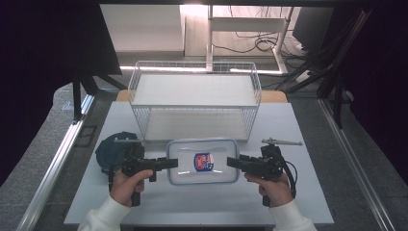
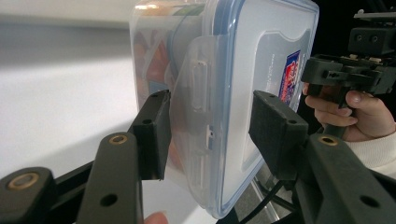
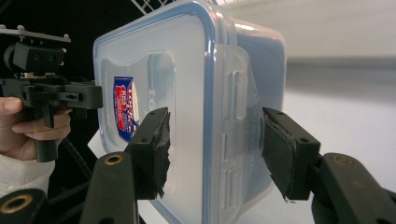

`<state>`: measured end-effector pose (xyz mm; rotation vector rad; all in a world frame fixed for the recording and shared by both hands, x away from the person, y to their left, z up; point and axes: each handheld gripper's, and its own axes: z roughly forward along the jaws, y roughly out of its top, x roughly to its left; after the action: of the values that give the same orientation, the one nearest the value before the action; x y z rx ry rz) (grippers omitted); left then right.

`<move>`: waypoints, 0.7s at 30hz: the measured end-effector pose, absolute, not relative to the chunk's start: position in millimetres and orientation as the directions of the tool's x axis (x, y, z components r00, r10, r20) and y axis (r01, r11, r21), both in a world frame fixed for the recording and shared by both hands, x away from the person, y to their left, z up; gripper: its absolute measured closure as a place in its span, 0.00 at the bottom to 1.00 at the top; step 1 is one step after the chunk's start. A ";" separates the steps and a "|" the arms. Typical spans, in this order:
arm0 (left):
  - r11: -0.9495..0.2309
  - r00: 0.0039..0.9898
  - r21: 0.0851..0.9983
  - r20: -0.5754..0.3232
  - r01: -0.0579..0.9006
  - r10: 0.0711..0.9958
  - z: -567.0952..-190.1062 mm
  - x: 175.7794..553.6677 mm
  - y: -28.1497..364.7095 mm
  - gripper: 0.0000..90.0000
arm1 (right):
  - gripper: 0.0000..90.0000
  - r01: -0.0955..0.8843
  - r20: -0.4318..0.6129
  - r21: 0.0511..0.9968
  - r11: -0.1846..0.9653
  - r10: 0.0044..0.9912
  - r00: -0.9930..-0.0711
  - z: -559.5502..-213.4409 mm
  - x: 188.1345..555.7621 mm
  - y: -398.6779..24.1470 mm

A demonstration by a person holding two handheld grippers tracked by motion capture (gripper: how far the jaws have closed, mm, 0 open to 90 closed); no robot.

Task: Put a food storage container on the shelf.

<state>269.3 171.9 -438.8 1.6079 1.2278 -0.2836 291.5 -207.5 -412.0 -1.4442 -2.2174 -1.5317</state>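
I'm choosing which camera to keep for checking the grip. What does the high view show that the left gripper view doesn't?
High view alone: the white wire basket behind the box, a dark round object by the left hand, and the left tool from outside.

Left gripper view alone: its pads pinching the box's side latch flap, and coloured contents through the wall.

Both: the clear lidded box with its label, and the right tool in its hand.

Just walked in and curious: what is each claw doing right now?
Left claw: shut on one short end of the lidded plastic container.
Right claw: shut on the opposite end of the same container.
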 end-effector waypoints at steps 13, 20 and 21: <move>0.070 0.476 0.623 -0.661 0.779 0.579 -410.3 277.5 178.8 0.55 | 0.49 0.694 0.511 0.717 0.063 0.630 -0.585 -387.6 302.6 -200.9; 0.070 0.491 0.638 -0.653 0.767 0.576 -392.7 285.7 179.4 0.55 | 0.49 0.676 0.502 0.735 0.050 0.631 -0.592 -371.2 307.8 -200.0; 0.072 0.489 0.637 -0.655 0.768 0.575 -390.4 287.2 179.6 0.55 | 0.49 0.672 0.498 0.739 0.050 0.632 -0.594 -368.5 308.7 -199.8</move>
<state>287.2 179.6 -390.4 1.6067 1.1834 -0.2127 308.7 -199.8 -368.5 -1.3973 -2.2483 -1.6193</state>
